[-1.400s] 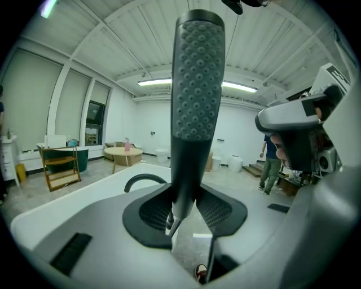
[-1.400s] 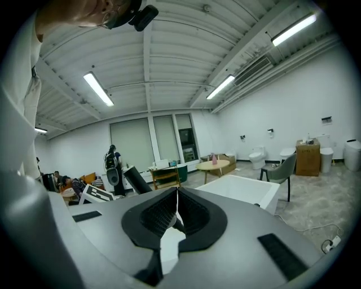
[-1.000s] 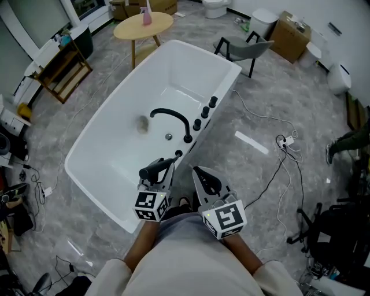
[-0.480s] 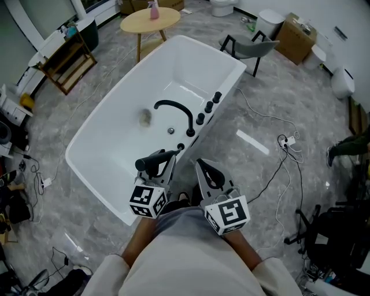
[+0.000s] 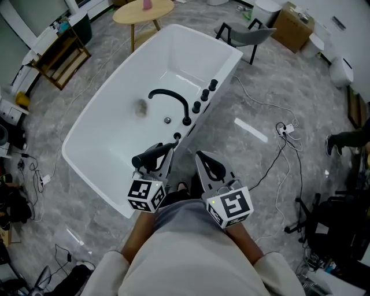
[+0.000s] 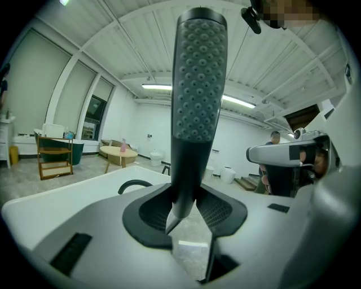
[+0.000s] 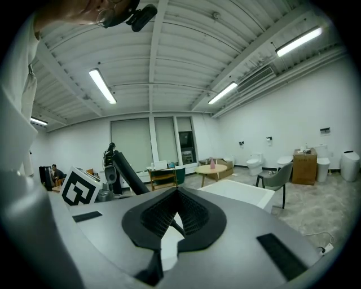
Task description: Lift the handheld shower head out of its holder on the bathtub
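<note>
The left tool [image 5: 165, 155] is clamped on the shower head [image 5: 144, 157] at the bathtub's [image 5: 115, 98] 5 o'clock edge. The right tool [image 5: 202, 159], at its 3 o'clock, is closed and empty.

A round wooden table [image 5: 143, 11] stands on the grey stone floor [image 5: 300, 87], and a pink bottle [image 5: 148, 4] is on top of it. To the left of the table there is a wooden rack [image 5: 62, 60]. A grey chair [image 5: 245, 36] with black legs stands near a cardboard box [image 5: 293, 28]. A flat white strip [image 5: 251, 129] lies on the floor, close to a white power strip [image 5: 285, 128].
</note>
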